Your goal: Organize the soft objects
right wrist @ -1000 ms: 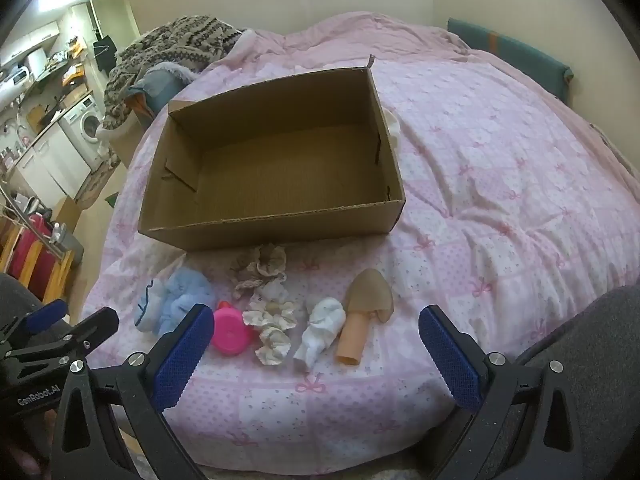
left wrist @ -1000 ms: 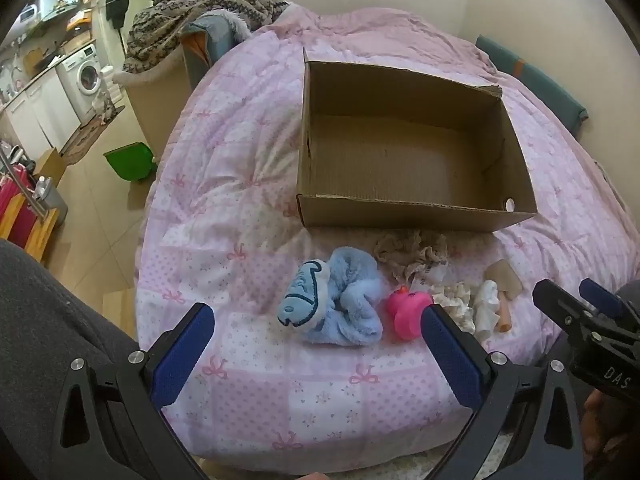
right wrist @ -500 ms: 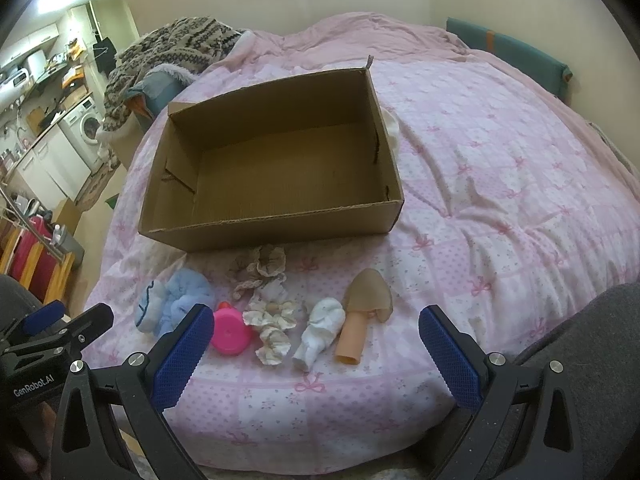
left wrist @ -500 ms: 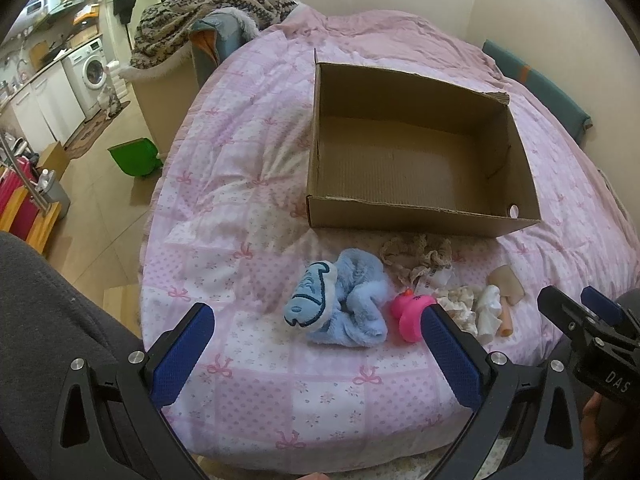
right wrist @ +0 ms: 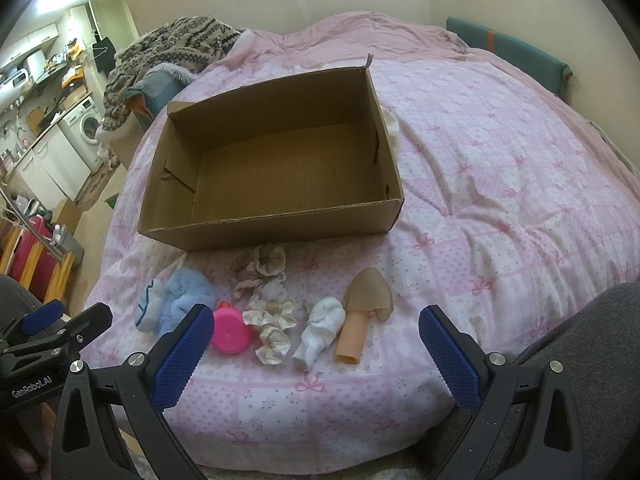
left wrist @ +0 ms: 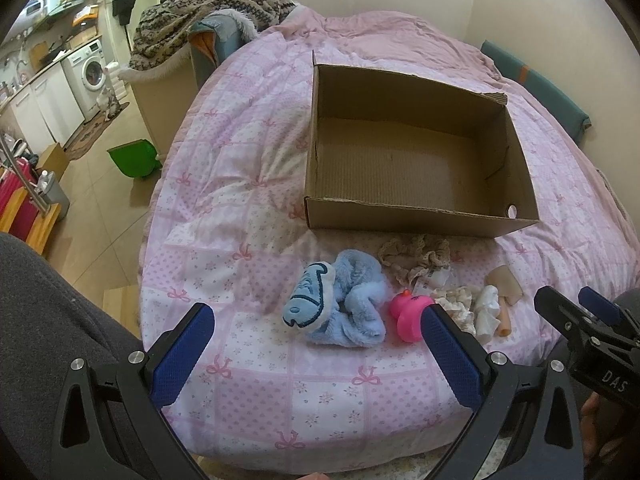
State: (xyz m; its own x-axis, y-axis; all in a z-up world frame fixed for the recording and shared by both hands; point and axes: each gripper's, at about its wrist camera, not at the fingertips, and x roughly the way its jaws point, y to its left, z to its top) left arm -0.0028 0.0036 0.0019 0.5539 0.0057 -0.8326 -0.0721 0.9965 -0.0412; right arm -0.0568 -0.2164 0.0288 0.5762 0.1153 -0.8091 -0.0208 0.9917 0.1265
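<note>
Right now I hold both claws low at the near edge of the bed (left wrist: 240, 184), neither touching anything. My left gripper (left wrist: 316, 344) has its blue pads spread wide with nothing between them, and my right gripper (right wrist: 316, 344) is just as wide and just as bare.

Ahead of me on the pink patterned quilt sits the cardboard box (right wrist: 264, 228), open on top, with only its corrugated floor showing inside. Between the box and my claws a loose row of soft things lies on the quilt. Farthest to my left is the blue fluffy plush (left wrist: 344, 308), crumpled, with a stitched patch facing up. Just beside it, on its right, is the pink rubber duck (left wrist: 410, 316); from the right wrist view I see mostly its round underside. Nearer the box lies the beige lace scrunchie (right wrist: 260, 266), and closer to me the cream frilly scrunchie (right wrist: 272, 328), the two nearly touching. Next comes the white rolled sock (right wrist: 320, 332), then the tan stocking piece (right wrist: 360, 316) at the right end of the row.

Off the bed's left side I see a green dustpan (left wrist: 134, 158) on the floor and a washing machine (left wrist: 90, 72) farther back. A patterned knit blanket (right wrist: 176, 52) is heaped beyond the box.
</note>
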